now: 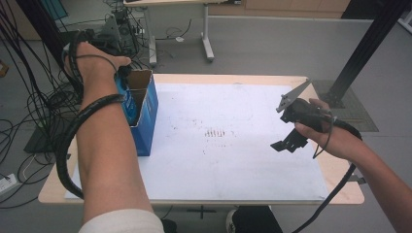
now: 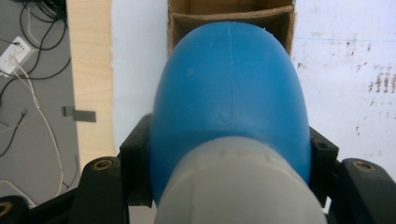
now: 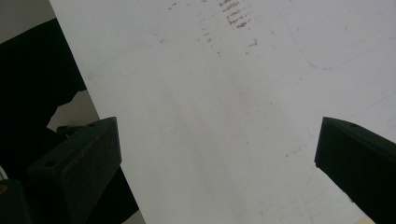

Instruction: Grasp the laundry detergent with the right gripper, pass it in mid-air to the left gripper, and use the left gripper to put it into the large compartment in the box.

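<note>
So, left gripper (image 2: 229,154) clenched on blue bottle (image 2: 231,93) right over open box (image 1: 141,109) at table's (image 1: 233,77) 9 o'clock edge, right gripper (image 3: 217,163) spread wide above bare mat (image 1: 233,160), 3 o'clock side.

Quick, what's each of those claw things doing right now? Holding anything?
Left gripper: closed on a blue bottle with a white cap, above the open cardboard box.
Right gripper: open, holding nothing, over the white table sheet.

The wooden table (image 1: 340,191) with a white sheet (image 1: 233,160) stands on a grey floor (image 1: 272,48), black cables (image 1: 29,102) at left, another table's legs (image 1: 208,46) behind.
</note>
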`<state>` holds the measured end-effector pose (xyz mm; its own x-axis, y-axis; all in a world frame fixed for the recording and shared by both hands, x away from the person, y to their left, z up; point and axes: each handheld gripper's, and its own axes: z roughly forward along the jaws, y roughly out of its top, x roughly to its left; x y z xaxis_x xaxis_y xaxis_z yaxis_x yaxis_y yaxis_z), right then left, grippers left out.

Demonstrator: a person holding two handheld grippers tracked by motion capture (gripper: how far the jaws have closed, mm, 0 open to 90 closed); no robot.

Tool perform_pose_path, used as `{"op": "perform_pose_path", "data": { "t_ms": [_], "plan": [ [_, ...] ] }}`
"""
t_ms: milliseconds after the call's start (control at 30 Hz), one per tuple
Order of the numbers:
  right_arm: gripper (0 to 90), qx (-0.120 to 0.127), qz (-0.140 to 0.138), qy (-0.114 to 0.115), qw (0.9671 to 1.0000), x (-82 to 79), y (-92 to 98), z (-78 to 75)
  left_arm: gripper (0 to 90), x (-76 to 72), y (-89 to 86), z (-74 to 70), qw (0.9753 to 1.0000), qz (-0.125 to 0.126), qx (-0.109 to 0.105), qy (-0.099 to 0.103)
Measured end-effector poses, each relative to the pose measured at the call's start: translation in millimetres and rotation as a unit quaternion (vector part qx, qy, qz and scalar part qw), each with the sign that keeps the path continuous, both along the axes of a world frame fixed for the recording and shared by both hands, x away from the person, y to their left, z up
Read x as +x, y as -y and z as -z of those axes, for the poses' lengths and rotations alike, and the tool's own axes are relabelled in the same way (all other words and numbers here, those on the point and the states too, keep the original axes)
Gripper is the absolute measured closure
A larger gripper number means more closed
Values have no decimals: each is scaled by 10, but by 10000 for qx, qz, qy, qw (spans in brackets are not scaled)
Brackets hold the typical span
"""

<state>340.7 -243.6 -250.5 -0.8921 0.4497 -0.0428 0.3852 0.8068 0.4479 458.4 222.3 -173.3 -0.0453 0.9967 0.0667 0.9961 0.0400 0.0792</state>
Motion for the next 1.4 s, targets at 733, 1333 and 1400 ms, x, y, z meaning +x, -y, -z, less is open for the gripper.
{"op": "perform_pose_path", "data": {
  "t_ms": [733,1333,1400],
  "plan": [
    [3,-183,69,-56,9998,35,-16,130,379,5,-14,748,9999,66,-4,77],
    [3,-233,177,-58,9996,62,56,165,379,-15,7,1030,9999,118,3,23],
    [3,-240,193,-66,9995,64,63,166,379,-15,8,1031,9999,114,4,27]
  ]
}}
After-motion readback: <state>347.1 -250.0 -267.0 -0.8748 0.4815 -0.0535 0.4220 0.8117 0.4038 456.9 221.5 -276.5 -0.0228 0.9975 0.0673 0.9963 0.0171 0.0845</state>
